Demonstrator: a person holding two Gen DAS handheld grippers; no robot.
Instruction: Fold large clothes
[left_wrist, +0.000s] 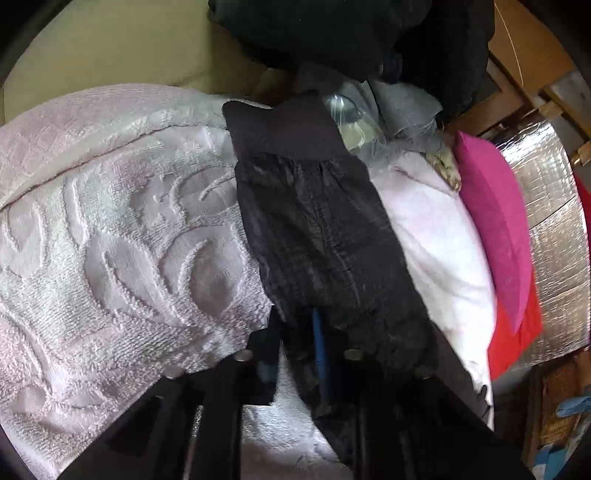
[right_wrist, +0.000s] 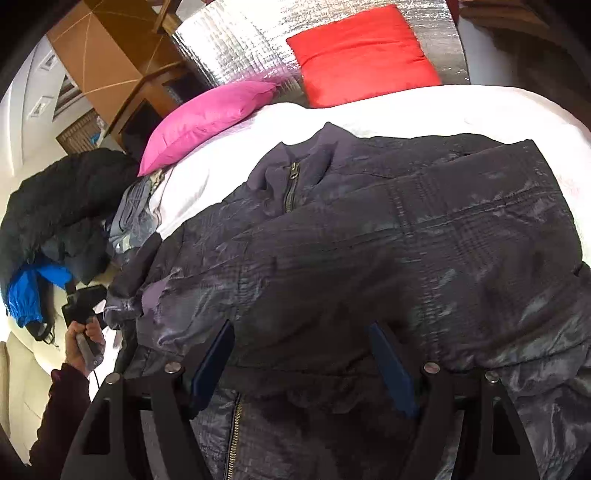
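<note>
A dark, shiny padded jacket (right_wrist: 369, 240) with a brass zip lies spread on a white bedspread (right_wrist: 406, 114). In the left wrist view my left gripper (left_wrist: 295, 332) is shut on the jacket's sleeve (left_wrist: 317, 221), which stretches away from me over the bed and ends in a ribbed cuff (left_wrist: 284, 125). In the right wrist view my right gripper (right_wrist: 301, 332) is open just above the jacket's lower body, one blue pad (right_wrist: 214, 365) on each side. The left gripper's handle and the hand on it show at that view's left edge (right_wrist: 83, 332).
A pink pillow (right_wrist: 207, 118), a red pillow (right_wrist: 365, 55) and a silver foil panel (right_wrist: 236, 40) lie at the head of the bed. A heap of dark and blue clothes (right_wrist: 55, 206) sits at the bed's left side. A textured pale towel (left_wrist: 110, 240) covers the bed.
</note>
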